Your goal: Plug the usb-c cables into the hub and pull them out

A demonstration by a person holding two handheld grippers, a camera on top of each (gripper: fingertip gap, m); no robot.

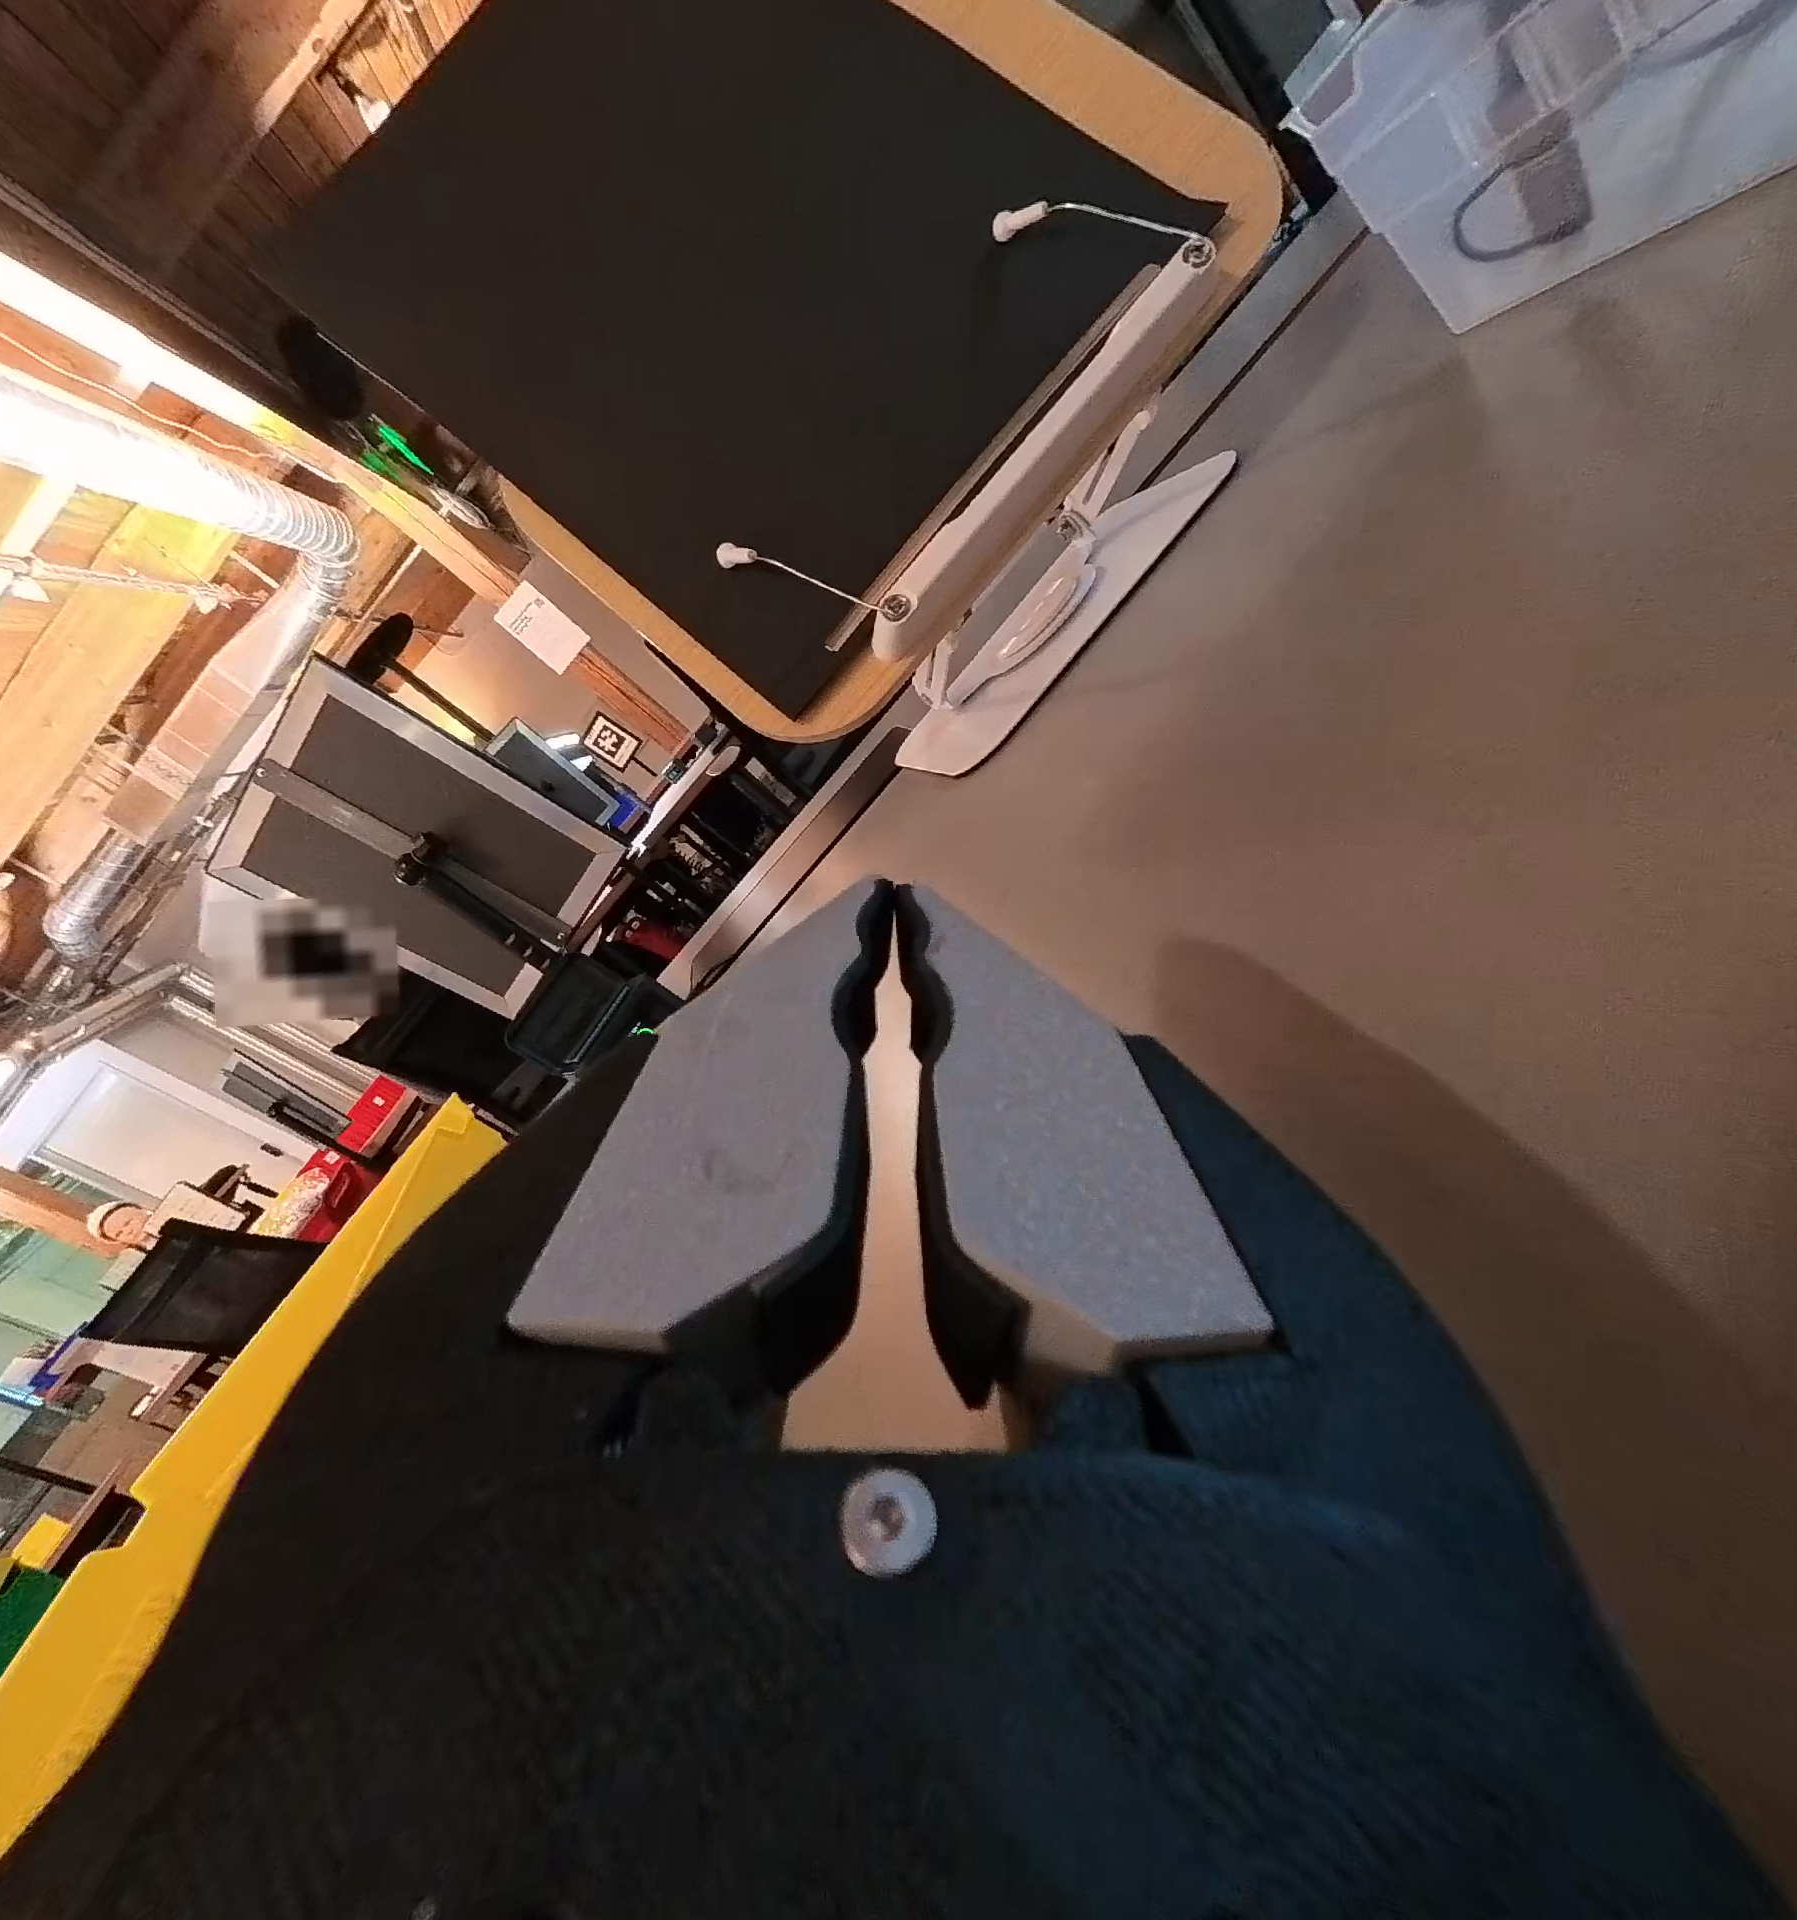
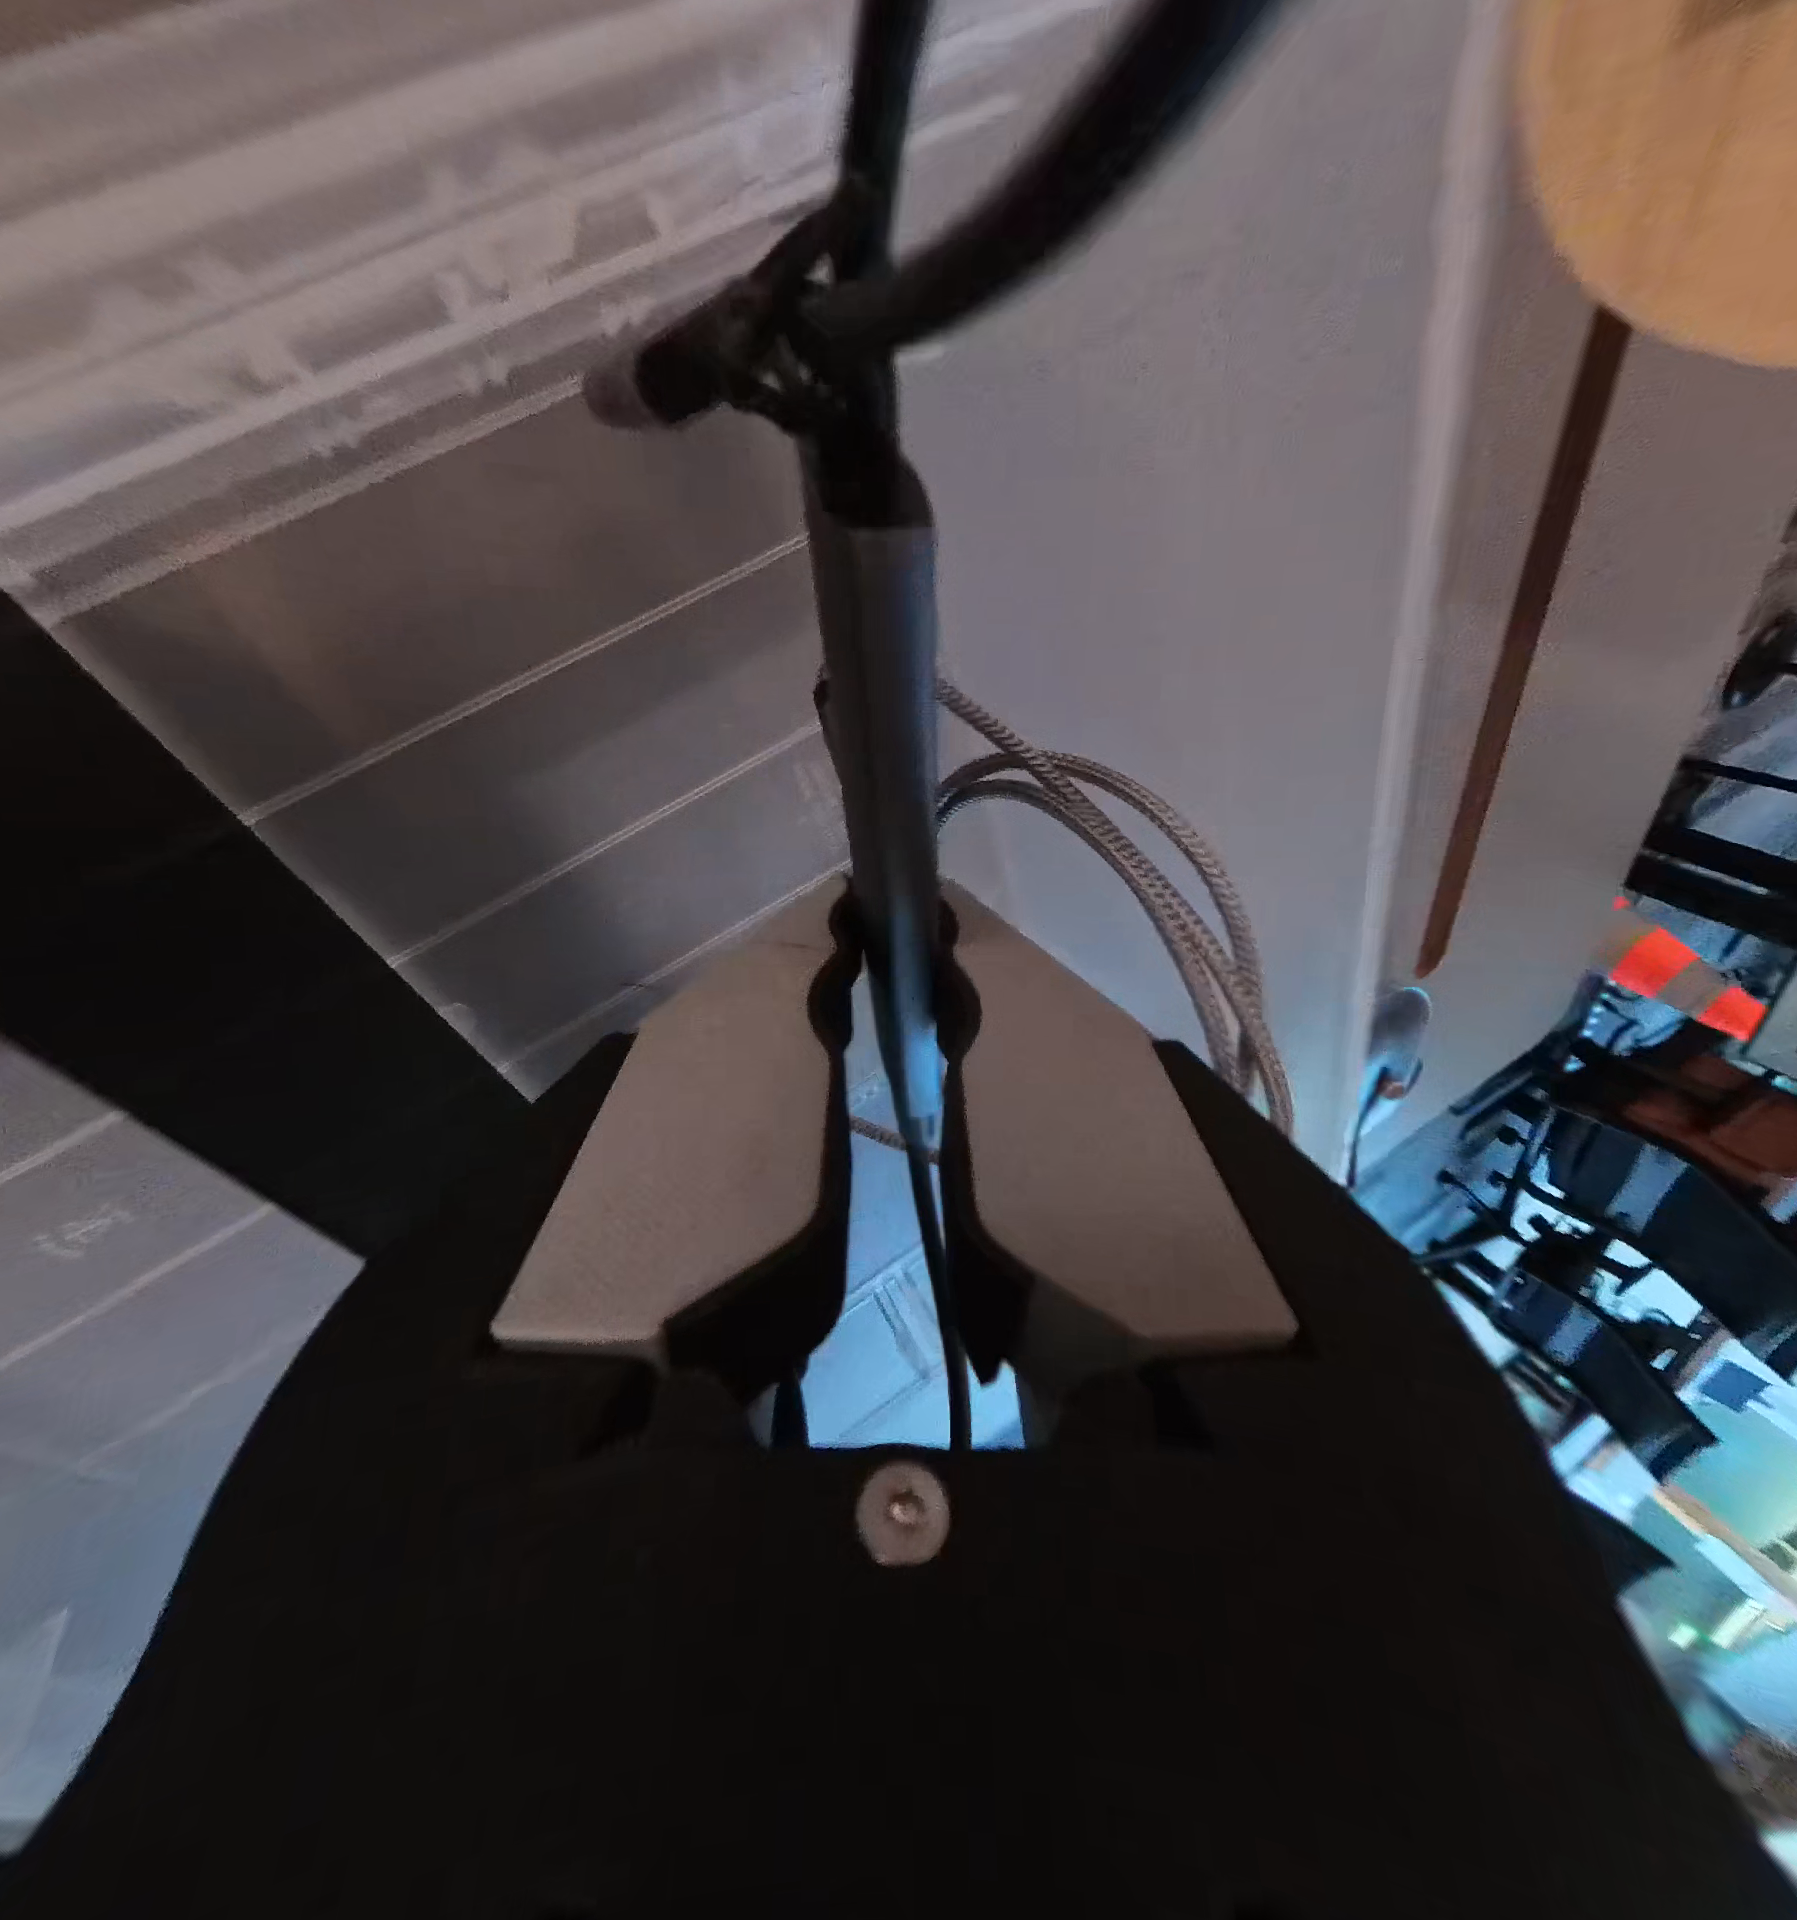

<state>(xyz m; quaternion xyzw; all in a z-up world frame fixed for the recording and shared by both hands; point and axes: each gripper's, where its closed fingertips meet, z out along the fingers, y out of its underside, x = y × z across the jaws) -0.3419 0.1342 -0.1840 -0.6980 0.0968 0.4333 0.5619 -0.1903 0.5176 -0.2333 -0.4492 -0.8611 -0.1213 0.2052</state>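
Note:
In the right wrist view my right gripper (image 2: 894,920) is shut on a slim grey hub (image 2: 878,727), seen edge-on and pointing away from me. A black cable (image 2: 878,156) leaves the hub's far end and joins a tied black bundle (image 2: 759,353). A thin black cable (image 2: 954,1299) runs back between the fingers. A braided silver cable (image 2: 1164,842) loops just behind the hub on the right. In the left wrist view my left gripper (image 1: 894,899) is shut and empty, tilted above the grey table (image 1: 1445,935).
A clear plastic box (image 2: 406,727) fills the background around the hub; it also shows at the left wrist view's top right (image 1: 1600,156). A black board with a wooden rim (image 1: 717,312) leans on a white stand (image 1: 1060,623). A yellow bin edge (image 1: 250,1403) is lower left. My hands' fingertips stand some 40 cm from each other.

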